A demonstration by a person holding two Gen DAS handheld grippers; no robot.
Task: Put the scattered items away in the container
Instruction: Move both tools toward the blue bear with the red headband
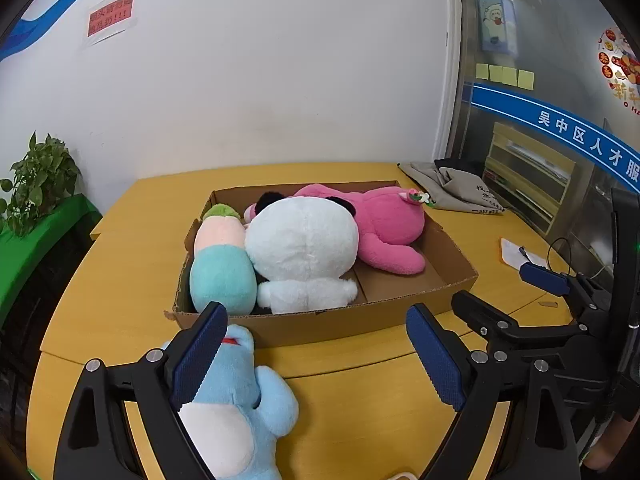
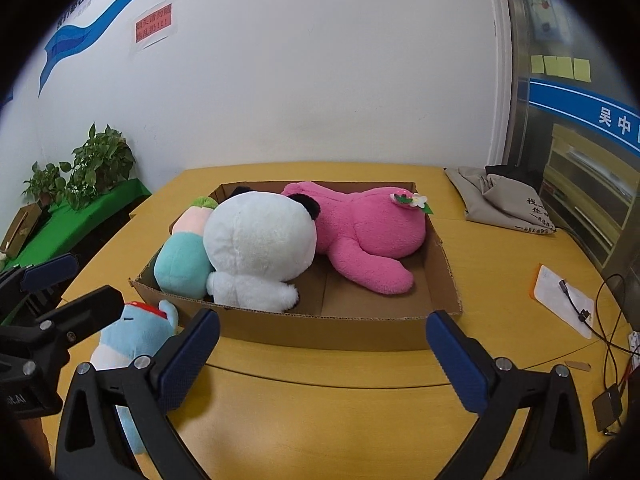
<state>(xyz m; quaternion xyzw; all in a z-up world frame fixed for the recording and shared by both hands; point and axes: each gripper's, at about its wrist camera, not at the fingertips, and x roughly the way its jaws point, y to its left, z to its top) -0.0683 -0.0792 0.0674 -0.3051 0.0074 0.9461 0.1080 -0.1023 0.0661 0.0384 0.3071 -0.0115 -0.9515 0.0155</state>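
A shallow cardboard box [image 1: 360,312] [image 2: 340,326] sits on the yellow table. It holds a white panda plush [image 1: 302,248] [image 2: 256,244], a pink plush [image 1: 384,224] [image 2: 368,232] and a teal-and-pink plush [image 1: 222,268] [image 2: 182,258]. A light blue plush [image 1: 236,400] [image 2: 132,330] lies on the table in front of the box's near left corner. My left gripper [image 1: 316,354] is open, its left finger just over the blue plush. My right gripper [image 2: 322,356] is open and empty, before the box's near wall.
Grey folded cloth bags [image 1: 456,186] [image 2: 504,198] lie at the table's back right. A white card with cables [image 2: 564,300] lies at the right edge. Potted plants [image 2: 84,164] stand on a green shelf to the left. A wall is behind the table.
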